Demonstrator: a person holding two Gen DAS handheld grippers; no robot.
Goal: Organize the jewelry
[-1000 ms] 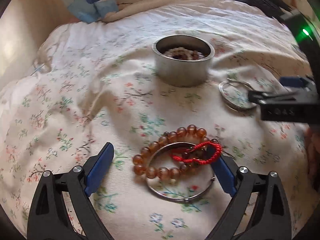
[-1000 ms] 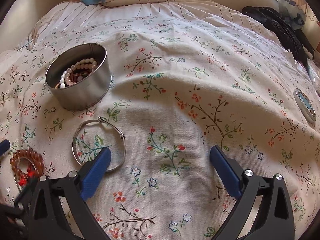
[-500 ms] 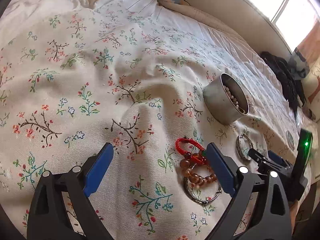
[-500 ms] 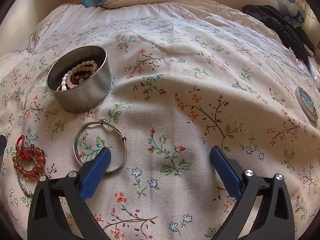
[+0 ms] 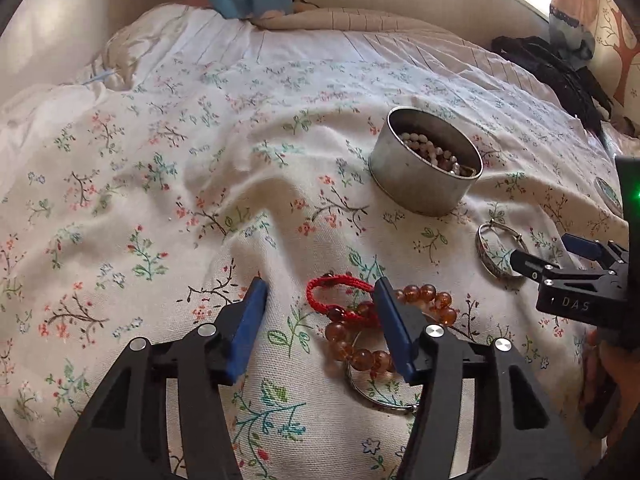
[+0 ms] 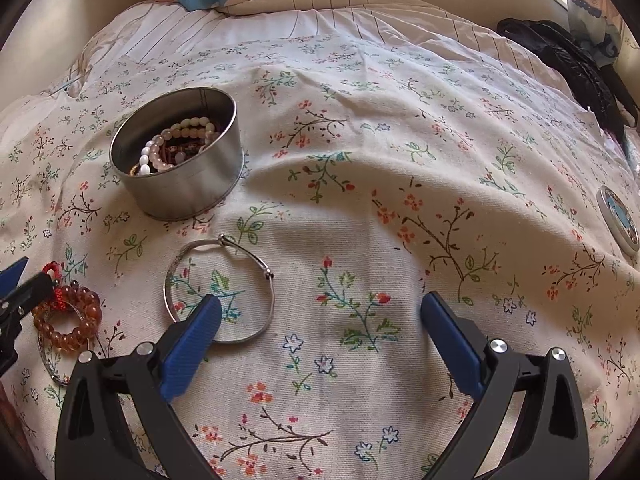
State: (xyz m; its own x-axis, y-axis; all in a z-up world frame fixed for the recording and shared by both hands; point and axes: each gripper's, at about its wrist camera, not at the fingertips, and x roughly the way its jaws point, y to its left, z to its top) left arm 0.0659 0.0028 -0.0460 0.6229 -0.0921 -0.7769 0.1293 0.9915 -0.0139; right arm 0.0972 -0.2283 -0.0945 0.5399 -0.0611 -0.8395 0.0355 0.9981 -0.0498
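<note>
Between my left hand-held gripper's (image 5: 320, 312) closing jaws lies a red cord (image 5: 340, 292), unpinched, beside amber beads (image 5: 360, 344). My right hand-held gripper (image 6: 320, 320) gapes over a bangle (image 6: 220, 288) on the bed (image 6: 400, 140). Farther off, a tin (image 6: 180, 160).

Jewelry on the bedspread (image 6: 400, 140), the tin (image 6: 180, 184) behind.
Before my left gripper (image 5: 320, 292) lie the cord bracelet (image 5: 340, 284) and bead bracelet (image 5: 352, 344); the wire bangle (image 6: 216, 292) lies right, before the tin.

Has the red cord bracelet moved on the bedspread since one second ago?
Yes. The red cord bracelet lay low over the amber beads; now its loop stretches toward the tin.
</note>
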